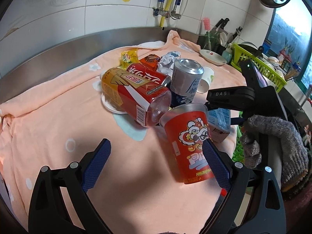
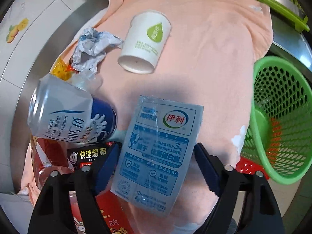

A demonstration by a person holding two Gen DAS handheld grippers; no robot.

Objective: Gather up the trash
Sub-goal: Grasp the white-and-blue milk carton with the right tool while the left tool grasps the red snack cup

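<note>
A peach towel (image 2: 214, 58) covers the steel desk (image 1: 58, 58) below a tiled kitchen wall. The right gripper (image 2: 156, 163) stands apart astride the blue milk carton (image 2: 158, 152), pads not visibly pressing. The left gripper (image 1: 156, 163) is apart, its right pad by the red cup (image 1: 187, 142); only the right view shows the green basket (image 2: 280, 117).

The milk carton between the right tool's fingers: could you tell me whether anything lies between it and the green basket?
Nothing visible does: only bare pink cloth separates the milk carton from the green basket.

Bare pink cloth (image 1: 58, 128) at left; cans (image 1: 185, 81), bottle (image 1: 134, 97) and red cup (image 1: 187, 144) crowded mid-counter.
</note>
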